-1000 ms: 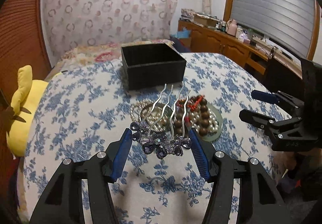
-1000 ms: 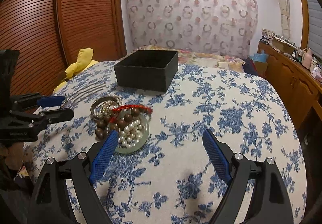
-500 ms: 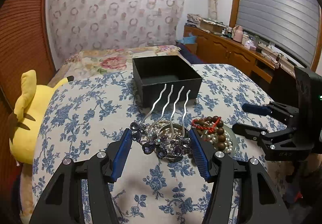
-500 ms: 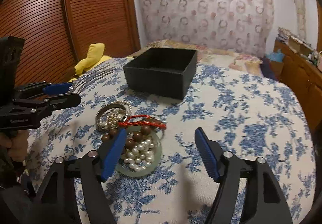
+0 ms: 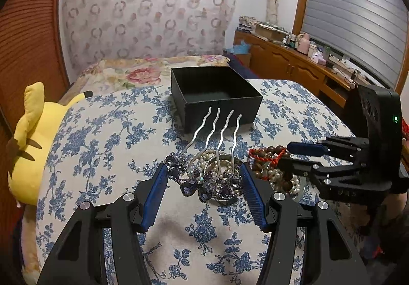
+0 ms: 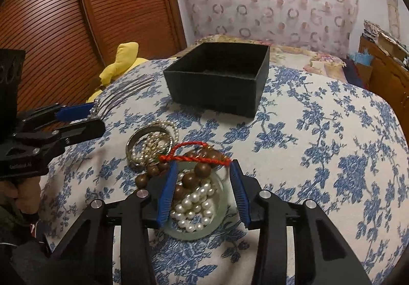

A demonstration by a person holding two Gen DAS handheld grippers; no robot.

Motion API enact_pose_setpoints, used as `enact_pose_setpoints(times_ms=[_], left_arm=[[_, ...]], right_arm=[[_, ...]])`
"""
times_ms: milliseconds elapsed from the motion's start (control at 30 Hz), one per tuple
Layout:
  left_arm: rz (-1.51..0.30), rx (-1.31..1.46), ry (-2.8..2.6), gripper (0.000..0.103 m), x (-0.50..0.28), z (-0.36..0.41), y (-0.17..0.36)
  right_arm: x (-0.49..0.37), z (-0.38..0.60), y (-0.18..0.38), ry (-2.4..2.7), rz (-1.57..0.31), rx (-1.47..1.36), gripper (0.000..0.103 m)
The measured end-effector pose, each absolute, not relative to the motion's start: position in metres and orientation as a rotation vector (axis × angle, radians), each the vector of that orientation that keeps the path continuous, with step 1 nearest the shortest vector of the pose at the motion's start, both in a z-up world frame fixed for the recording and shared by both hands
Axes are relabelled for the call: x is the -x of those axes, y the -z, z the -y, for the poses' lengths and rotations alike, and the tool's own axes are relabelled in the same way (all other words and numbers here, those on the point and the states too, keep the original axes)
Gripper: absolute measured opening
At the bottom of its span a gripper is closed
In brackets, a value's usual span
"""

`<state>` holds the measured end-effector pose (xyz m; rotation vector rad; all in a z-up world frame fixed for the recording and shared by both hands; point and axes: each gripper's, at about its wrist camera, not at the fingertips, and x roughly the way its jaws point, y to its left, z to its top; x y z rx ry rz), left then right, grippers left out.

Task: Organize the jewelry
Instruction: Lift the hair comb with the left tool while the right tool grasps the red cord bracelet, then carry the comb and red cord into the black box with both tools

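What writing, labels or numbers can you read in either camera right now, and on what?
Right gripper body, left camera: faint embossed marks, possibly "OAS", too dim to confirm.
Left gripper body, right camera: a small pale line of print, too blurred to read.
Black box, tablecloth, jewelry: no text visible.

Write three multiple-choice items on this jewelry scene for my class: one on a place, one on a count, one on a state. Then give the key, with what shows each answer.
1. Where is the black box?
A. beyond the jewelry pile
B. on the floor
C. in the right claw

2. How many prongs has the hair comb?
A. two
B. four
C. six

3. What is the left claw doing?
A. hanging empty
B. resting in the box
C. holding the comb

Key: 1 A, the box stands on the floral cloth behind the beads. 2 B, four wavy silver prongs show. 3 C, the comb's jewelled head sits between its pads.
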<state>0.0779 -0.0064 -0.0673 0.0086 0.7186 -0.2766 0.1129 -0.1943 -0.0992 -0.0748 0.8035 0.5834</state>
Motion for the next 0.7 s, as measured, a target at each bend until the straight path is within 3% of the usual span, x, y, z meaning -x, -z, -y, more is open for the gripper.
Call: enact_pose_setpoints(times_ms=[333, 400, 433, 500, 700], left_arm=[[-0.72, 0.008, 0.282, 0.056, -0.084, 0.0, 0.066], [-0.721, 0.008, 0.283, 0.056, -0.087, -0.001, 0.066], [-0.722, 0.008, 0.284, 0.056, -0.088, -0.001, 0.066], [-0.723, 0.007, 0.285, 0.056, -0.091, -0.001, 0.065], [-0.712, -0.009, 0.286, 0.056, -0.11, 0.005, 0.055]], right_arm=[[-0.133, 0.171, 0.098, -0.602, -0.803, 0.229, 0.045], [-0.138, 0.173, 0.096, -0.611, -0.799, 0.229, 0.029], [-0.139, 0.173, 0.095, -0.616, -0.798, 0.226, 0.015], [-0.143, 0.176, 0.091, -0.626, -0.792, 0.214, 0.004], [-0.155, 0.19, 0.07, -0.643, -0.736, 0.17, 0.003]])
